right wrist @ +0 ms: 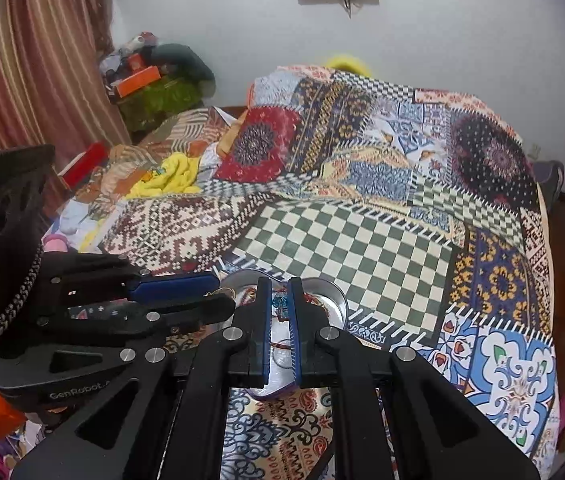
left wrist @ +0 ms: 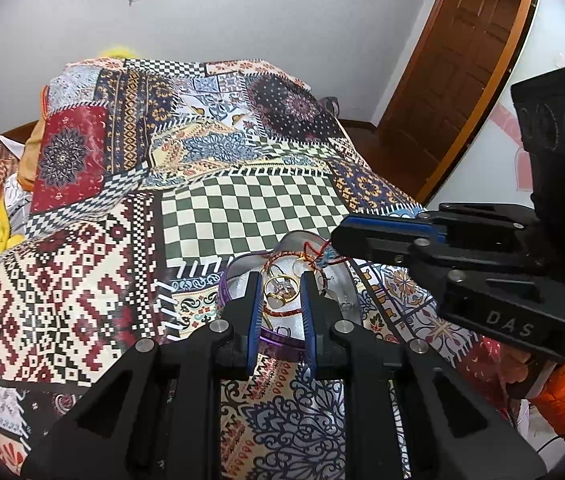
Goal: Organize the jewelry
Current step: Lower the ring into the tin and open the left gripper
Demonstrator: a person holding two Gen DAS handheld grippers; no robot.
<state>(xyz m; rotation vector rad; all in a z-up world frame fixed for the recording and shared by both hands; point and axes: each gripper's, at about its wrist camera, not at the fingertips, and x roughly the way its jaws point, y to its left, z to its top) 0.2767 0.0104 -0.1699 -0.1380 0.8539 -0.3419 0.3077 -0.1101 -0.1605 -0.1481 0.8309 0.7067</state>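
A clear heart-shaped box [left wrist: 224,280] with a purple rim lies open on the patterned bedspread, with rings and red thread bands inside. My left gripper [left wrist: 280,278] hangs just over it, its jaws a little apart and closed on a gold ring [left wrist: 278,286] with a stone. From the right, my right gripper [left wrist: 336,236] reaches over the box's far side, shut on a red thread bracelet [left wrist: 324,258]. In the right wrist view the bracelet's blue bead [right wrist: 280,302] sits between the right gripper's [right wrist: 279,282] pads above the box [right wrist: 338,304]. The left gripper [right wrist: 224,293] is beside it on the left.
A patchwork bedspread [left wrist: 250,200] covers the bed around the box. Yellow cloth [right wrist: 170,176] and clutter lie at the bed's far left by a striped curtain [right wrist: 34,60]. A wooden door [left wrist: 454,60] stands on the right. An orange sleeve [left wrist: 562,392] shows behind the right gripper.
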